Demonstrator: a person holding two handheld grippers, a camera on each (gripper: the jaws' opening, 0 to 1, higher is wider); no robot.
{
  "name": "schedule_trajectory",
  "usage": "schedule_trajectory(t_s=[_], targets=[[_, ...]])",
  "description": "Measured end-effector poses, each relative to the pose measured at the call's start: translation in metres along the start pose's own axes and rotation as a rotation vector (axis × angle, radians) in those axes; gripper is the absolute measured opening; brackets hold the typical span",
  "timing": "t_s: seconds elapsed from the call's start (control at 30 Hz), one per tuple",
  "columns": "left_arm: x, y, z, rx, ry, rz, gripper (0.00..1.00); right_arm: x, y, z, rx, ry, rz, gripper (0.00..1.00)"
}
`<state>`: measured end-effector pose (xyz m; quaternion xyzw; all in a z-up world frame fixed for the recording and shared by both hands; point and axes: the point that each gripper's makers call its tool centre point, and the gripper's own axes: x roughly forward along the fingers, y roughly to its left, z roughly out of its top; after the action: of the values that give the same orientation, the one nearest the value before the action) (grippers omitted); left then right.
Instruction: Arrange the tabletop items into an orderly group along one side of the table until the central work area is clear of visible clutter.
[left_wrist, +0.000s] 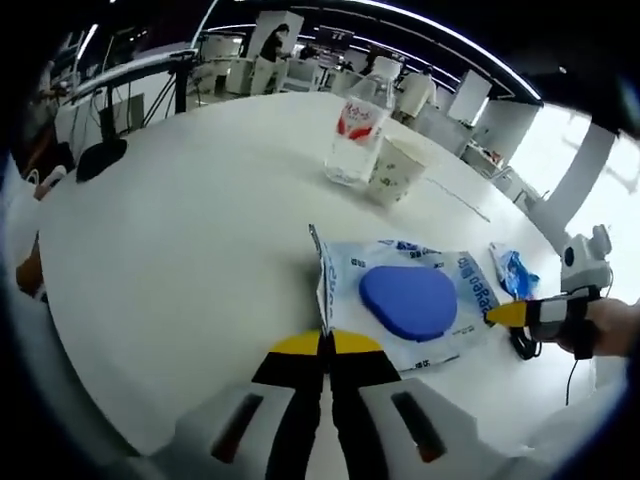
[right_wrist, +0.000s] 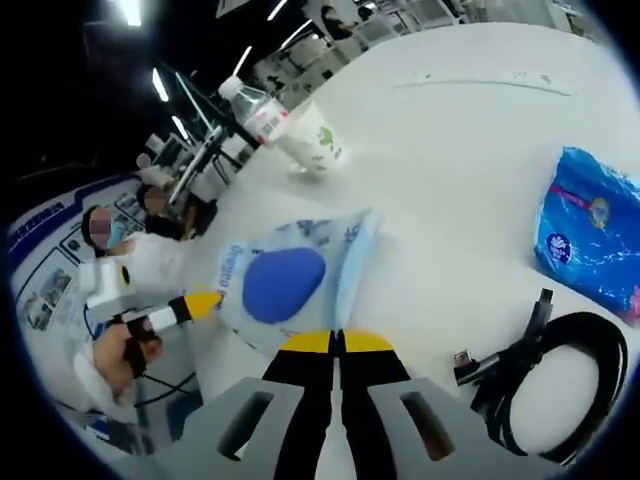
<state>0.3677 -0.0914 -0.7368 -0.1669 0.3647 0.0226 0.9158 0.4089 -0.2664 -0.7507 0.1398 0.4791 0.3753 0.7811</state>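
Left gripper (left_wrist: 325, 345) and right gripper (right_wrist: 336, 343): jaws of both clamped on opposite edges of the white-and-blue bag (left_wrist: 410, 300), flat on the worktop (left_wrist: 200, 240). Beyond bag: water bottle (left_wrist: 358, 135) touching paper cup (left_wrist: 398, 168). Beside bag: blue packet (right_wrist: 590, 232), black cable (right_wrist: 540, 375).

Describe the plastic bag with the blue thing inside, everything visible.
The plastic bag is a clear, crinkly pouch with blue print, holding a flat blue rounded object. It lies flat on the white table, stretched between both grippers: the left gripper pinches one edge, the right gripper the opposite edge.
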Motion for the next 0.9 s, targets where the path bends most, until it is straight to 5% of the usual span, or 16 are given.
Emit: schedule_trajectory(t_s=[0.47,0.9], targets=[[0.024,-0.048,0.043,0.322,-0.009,-0.073,0.00,-0.031,-0.023,0.015,0.009,-0.112,-0.074,0.00],[0.048,-0.089,0.077,0.731,0.001,-0.146,0.00,-0.052,-0.041,0.031,0.001,-0.198,-0.120,0.00]])
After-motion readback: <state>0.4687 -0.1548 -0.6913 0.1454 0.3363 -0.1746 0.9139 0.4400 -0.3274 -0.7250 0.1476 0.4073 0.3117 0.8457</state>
